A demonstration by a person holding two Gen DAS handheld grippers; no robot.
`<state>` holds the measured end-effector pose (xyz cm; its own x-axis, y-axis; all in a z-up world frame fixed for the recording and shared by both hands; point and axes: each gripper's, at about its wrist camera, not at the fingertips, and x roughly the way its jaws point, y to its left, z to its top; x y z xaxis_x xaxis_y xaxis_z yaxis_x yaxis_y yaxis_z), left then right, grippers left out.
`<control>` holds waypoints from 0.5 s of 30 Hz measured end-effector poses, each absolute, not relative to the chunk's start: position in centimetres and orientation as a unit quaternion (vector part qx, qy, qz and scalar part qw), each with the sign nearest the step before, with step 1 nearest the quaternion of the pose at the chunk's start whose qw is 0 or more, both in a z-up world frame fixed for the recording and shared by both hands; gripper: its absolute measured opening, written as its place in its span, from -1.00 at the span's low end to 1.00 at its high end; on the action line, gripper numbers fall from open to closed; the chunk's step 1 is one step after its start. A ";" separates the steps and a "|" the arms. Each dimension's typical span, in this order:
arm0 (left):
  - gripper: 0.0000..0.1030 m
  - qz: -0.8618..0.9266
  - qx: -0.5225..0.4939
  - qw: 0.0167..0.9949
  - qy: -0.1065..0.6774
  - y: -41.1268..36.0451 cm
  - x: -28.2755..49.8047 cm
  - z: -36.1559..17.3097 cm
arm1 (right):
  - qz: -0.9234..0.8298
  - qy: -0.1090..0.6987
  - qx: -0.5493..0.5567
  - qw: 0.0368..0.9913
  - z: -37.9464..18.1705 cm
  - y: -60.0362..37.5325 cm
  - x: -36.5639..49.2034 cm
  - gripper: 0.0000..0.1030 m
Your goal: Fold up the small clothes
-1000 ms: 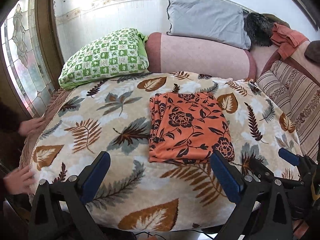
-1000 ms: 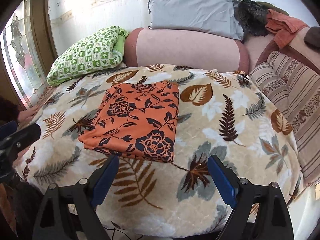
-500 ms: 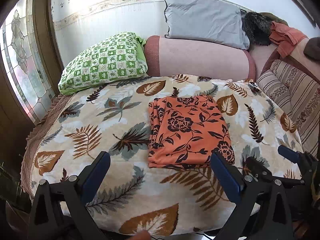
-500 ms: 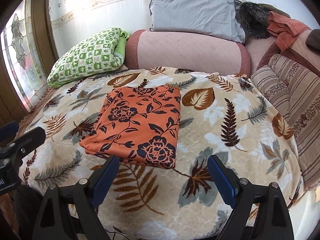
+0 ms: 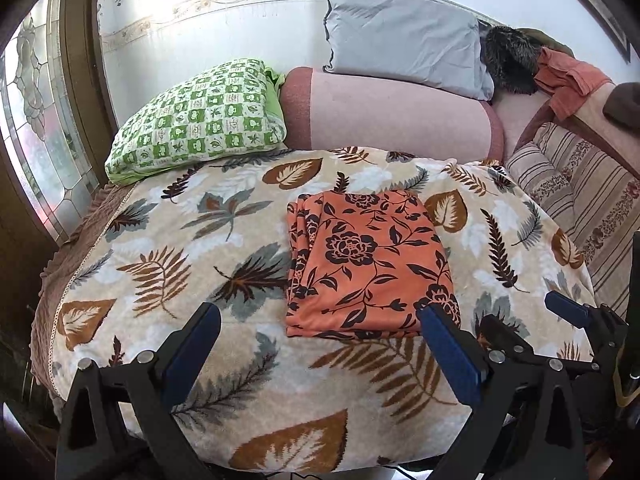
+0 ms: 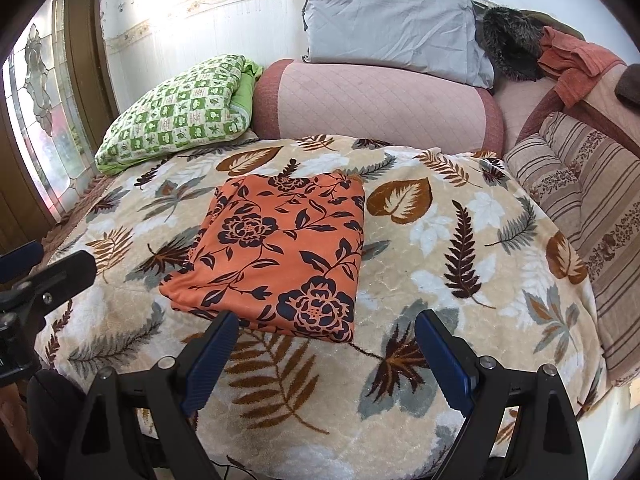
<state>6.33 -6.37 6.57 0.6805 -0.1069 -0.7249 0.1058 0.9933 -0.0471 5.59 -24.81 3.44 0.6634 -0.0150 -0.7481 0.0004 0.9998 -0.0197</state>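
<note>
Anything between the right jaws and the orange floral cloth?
Nothing: only bare leaf-print blanket lies between the open right gripper and the near edge of the folded orange cloth, seen in the right wrist view.

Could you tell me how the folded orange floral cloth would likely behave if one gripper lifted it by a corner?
The orange floral cloth looks thin and soft, so it would probably droop. Its stacked layers, visible along one edge, would likely fall open. The plush leaf blanket may drag at it if pushed.

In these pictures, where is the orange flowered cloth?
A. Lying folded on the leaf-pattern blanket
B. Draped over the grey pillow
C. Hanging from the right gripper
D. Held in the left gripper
A: the orange flowered cloth lies folded flat on the leaf-pattern blanket, apart from both open grippers.
</note>
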 end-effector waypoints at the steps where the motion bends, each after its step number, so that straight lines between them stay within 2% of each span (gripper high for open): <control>1: 0.94 -0.059 -0.001 0.916 0.397 -6.4 6.4 6.5 | -0.004 0.410 -0.009 0.912 3.4 -24.7 5.6 0.78; 15: 0.94 -0.058 -0.003 0.914 0.402 -6.1 6.9 6.2 | -0.006 0.411 -0.012 0.912 3.2 -24.6 6.1 0.78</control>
<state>6.88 -6.13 6.23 0.6694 -0.1080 -0.7351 0.1038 0.9933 -0.0514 6.08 -24.63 3.24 0.6620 -0.0211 -0.7492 0.0007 0.9996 -0.0275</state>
